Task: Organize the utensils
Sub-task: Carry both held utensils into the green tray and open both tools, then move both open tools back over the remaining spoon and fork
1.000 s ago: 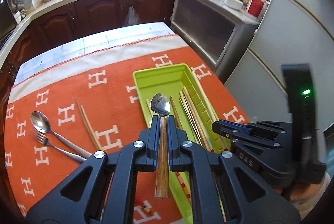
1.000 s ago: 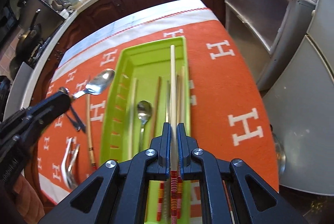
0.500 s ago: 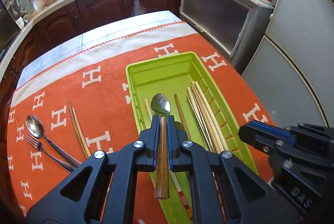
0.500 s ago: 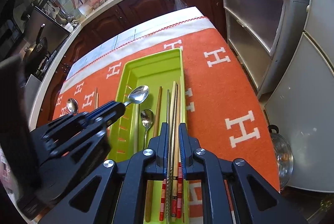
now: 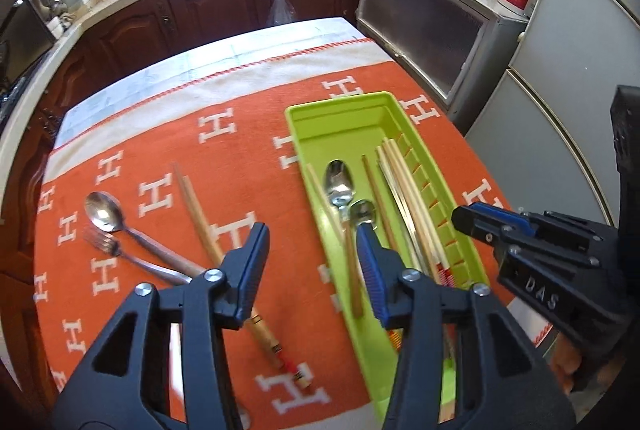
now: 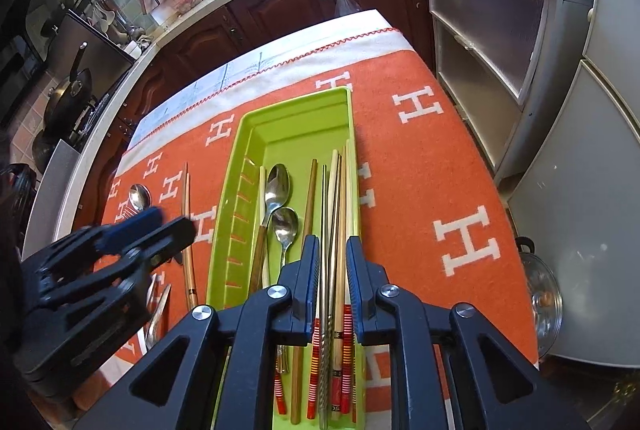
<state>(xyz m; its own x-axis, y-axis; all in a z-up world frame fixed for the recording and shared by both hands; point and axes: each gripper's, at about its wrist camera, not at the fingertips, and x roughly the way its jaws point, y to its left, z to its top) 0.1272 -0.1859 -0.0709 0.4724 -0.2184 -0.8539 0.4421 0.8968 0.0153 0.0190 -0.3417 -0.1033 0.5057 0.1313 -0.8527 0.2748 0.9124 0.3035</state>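
A green tray [image 5: 340,101] lies on the orange cloth and holds a wooden-handled spoon [image 5: 340,185], a smaller spoon [image 5: 362,211] and several chopsticks [image 5: 404,197]. My left gripper [image 5: 310,234] hovers over the tray's left rim; its jaws are opening with nothing between them. Left of it on the cloth lie a chopstick pair [image 5: 200,213], a spoon [image 5: 102,211] and a fork [image 5: 104,242]. My right gripper [image 6: 333,244] is over the tray [image 6: 296,101]. Its jaws are opening, and the chopsticks [image 6: 338,197] lie loose in the tray under the gap.
The cloth-covered table ends close behind the tray and to its right. A grey cabinet [image 6: 480,41] and fridge [image 6: 580,169] stand to the right, with a steel pot [image 6: 540,294] on the floor beside them. Dark counter cupboards [image 5: 224,1] run along the back.
My left gripper opened and let go of the wooden-handled spoon, which now lies in the tray. My right gripper spread slightly and released its chopstick among the others.
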